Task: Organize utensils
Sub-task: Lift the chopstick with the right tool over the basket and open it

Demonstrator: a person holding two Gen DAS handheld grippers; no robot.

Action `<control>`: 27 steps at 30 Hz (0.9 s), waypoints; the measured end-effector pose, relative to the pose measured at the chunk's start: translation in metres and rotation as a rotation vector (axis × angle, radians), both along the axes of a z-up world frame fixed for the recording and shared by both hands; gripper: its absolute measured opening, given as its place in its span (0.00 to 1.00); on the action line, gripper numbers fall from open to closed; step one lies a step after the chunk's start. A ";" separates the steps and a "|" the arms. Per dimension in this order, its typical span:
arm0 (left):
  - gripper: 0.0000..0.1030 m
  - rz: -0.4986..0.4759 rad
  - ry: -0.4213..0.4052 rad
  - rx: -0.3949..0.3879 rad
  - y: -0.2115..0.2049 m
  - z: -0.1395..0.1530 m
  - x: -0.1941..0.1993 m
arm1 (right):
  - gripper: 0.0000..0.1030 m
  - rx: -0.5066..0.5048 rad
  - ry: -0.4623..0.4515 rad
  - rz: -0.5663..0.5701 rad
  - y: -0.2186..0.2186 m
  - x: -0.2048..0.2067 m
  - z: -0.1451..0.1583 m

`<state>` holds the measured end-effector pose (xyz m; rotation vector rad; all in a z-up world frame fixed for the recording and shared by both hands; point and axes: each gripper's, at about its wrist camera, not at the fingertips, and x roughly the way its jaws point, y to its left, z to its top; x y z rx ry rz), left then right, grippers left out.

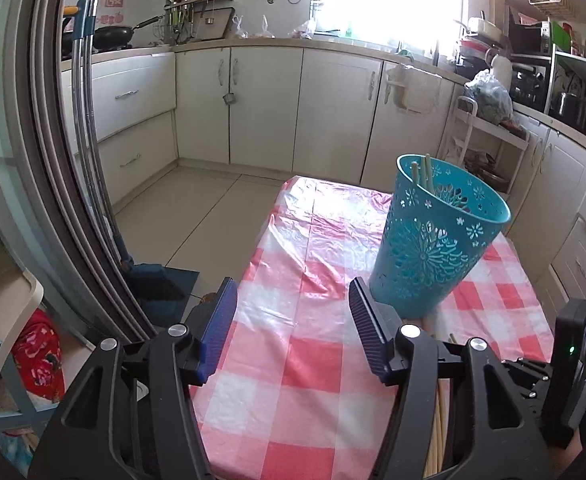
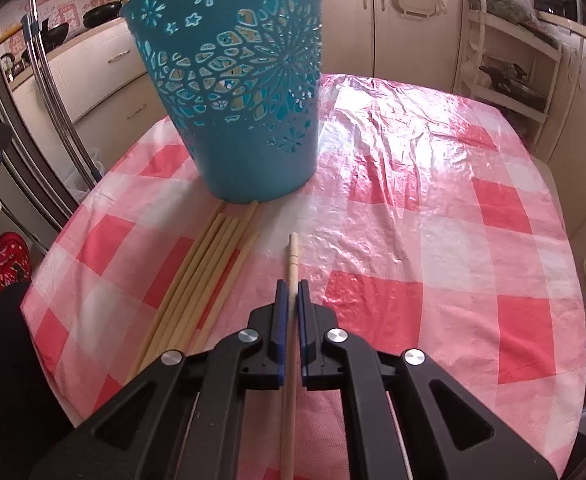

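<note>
A teal cut-out plastic basket (image 1: pixel 439 236) stands upright on the pink checked table; chopstick tips (image 1: pixel 423 174) stick out of it. In the right wrist view the basket (image 2: pixel 245 92) is straight ahead, with several pale chopsticks (image 2: pixel 205 276) lying on the cloth in front of it. My right gripper (image 2: pixel 292 286) is shut on one chopstick (image 2: pixel 292 252), which points forward toward the basket. My left gripper (image 1: pixel 293 292) is open and empty, left of the basket above the table. Part of the right gripper (image 1: pixel 569 360) shows at the left wrist view's right edge.
The table with its checked cloth (image 1: pixel 313 360) sits in a kitchen. White cabinets (image 1: pixel 265 104) line the back and right. A sliding door frame (image 1: pixel 57 160) and metal poles stand at left. A white trolley (image 1: pixel 489 140) stands behind the table.
</note>
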<state>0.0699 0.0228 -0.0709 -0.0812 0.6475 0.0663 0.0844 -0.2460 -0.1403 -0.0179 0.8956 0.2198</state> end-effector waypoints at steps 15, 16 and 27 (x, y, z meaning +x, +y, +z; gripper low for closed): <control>0.67 -0.020 0.046 0.024 -0.005 -0.003 -0.002 | 0.05 0.357 -0.123 0.044 -0.016 -0.029 0.081; 0.67 -0.021 0.051 0.021 -0.005 -0.004 -0.002 | 0.05 0.378 -0.132 0.046 -0.016 -0.029 0.086; 0.71 -0.015 0.070 -0.009 -0.003 -0.004 0.001 | 0.06 0.499 -0.445 0.051 0.004 0.022 0.201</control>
